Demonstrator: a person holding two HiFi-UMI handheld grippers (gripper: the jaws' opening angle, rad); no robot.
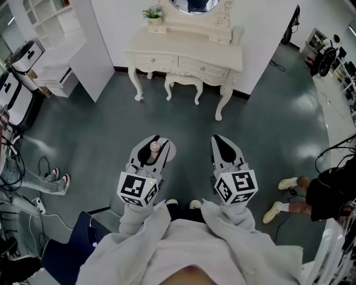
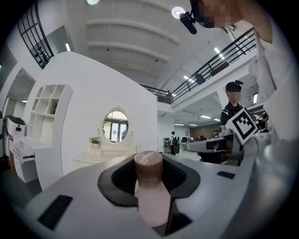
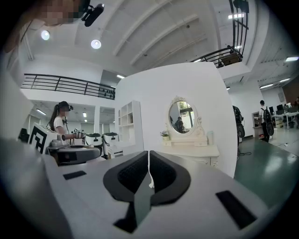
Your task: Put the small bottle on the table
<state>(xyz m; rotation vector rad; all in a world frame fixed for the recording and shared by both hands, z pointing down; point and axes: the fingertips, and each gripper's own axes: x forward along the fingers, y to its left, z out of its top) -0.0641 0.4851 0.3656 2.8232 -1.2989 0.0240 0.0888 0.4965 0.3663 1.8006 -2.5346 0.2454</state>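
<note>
A small pale-pink bottle (image 2: 150, 193) with a brownish cap stands upright between the jaws of my left gripper (image 2: 149, 179), which is shut on it. In the head view the bottle (image 1: 157, 148) shows at the tip of the left gripper (image 1: 151, 151), held above the grey floor. My right gripper (image 1: 225, 149) hangs beside it, jaws pressed together with nothing between them; the right gripper (image 3: 148, 175) shows the same in its own view. The cream dressing table (image 1: 183, 50) stands ahead against the white wall, well beyond both grippers.
A stool (image 1: 183, 84) is tucked under the dressing table, and a small plant (image 1: 154, 15) and a mirror sit on it. White shelving (image 1: 53, 39) stands at the left. A person's feet (image 1: 55, 178) are at left, another person (image 1: 322, 192) at right. Cables lie on the floor at left.
</note>
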